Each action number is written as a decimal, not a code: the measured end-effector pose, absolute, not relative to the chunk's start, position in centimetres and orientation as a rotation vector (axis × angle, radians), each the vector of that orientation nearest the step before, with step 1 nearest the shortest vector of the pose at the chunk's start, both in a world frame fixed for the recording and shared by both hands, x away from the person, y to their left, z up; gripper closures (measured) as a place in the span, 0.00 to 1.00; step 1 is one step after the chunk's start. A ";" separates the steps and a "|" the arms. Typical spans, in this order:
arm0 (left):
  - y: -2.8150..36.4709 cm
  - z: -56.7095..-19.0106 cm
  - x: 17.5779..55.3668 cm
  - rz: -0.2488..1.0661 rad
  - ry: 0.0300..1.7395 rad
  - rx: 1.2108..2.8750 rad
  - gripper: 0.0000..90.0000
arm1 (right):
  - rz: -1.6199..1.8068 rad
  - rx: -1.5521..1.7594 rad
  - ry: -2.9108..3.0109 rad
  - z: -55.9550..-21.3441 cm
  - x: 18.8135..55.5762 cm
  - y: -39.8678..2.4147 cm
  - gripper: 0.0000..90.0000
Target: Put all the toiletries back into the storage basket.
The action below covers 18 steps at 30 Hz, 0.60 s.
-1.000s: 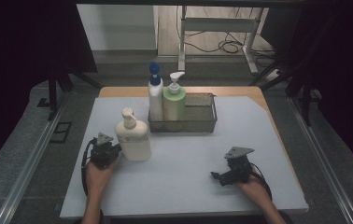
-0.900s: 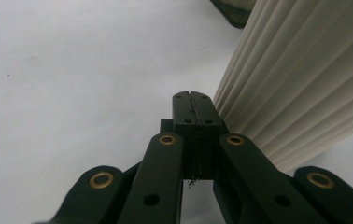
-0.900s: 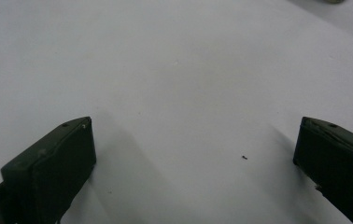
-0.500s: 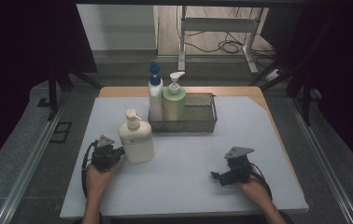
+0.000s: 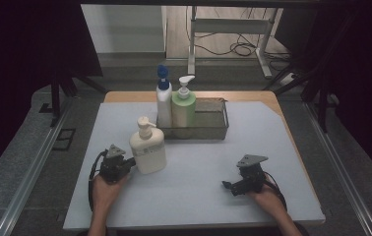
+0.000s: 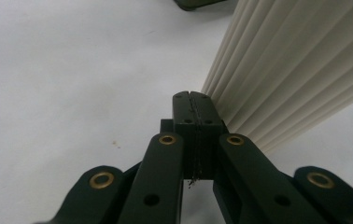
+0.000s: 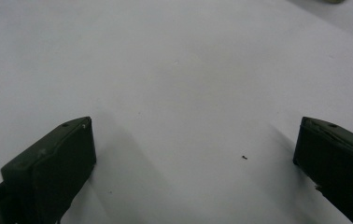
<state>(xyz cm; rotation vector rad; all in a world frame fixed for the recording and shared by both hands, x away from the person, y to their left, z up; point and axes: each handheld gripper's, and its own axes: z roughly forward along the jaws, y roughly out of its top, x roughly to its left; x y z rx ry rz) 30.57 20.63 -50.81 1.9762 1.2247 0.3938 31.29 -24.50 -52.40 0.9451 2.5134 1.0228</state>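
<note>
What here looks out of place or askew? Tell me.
One thing: the cream ribbed pump bottle stands alone on the white table, outside the grey wire basket that holds the other two bottles. The shut left tongs sit against its side. Nothing spilled.

Three pump bottles: one cream (image 5: 148, 150) standing alone on the white mat (image 5: 199, 196), one white with a blue pump (image 5: 163, 101) and one green (image 5: 184, 105) inside the wire basket (image 5: 221, 123). One basket, one mat. Two grippers, left (image 5: 130, 162) and right (image 5: 227, 186).
</note>
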 end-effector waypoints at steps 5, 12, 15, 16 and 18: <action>20.3 -50.8 30.4 0.388 1.203 1.990 0.99 | 1.023 0.945 2.514 -52.4 31.3 -24.5 0.00; 19.5 -50.9 30.2 0.384 1.171 2.025 0.99 | 1.023 0.945 2.513 -52.4 31.3 -24.5 0.00; 19.0 -50.9 30.1 0.387 1.156 2.044 0.99 | 1.023 0.944 2.513 -52.4 31.3 -24.5 0.00; 18.8 -50.9 30.1 0.382 1.146 2.050 0.99 | 1.023 0.945 2.514 -52.4 31.3 -24.5 0.00; 18.5 -50.9 30.1 0.380 1.133 2.057 0.99 | 1.023 0.945 2.514 -52.4 31.3 -24.5 0.00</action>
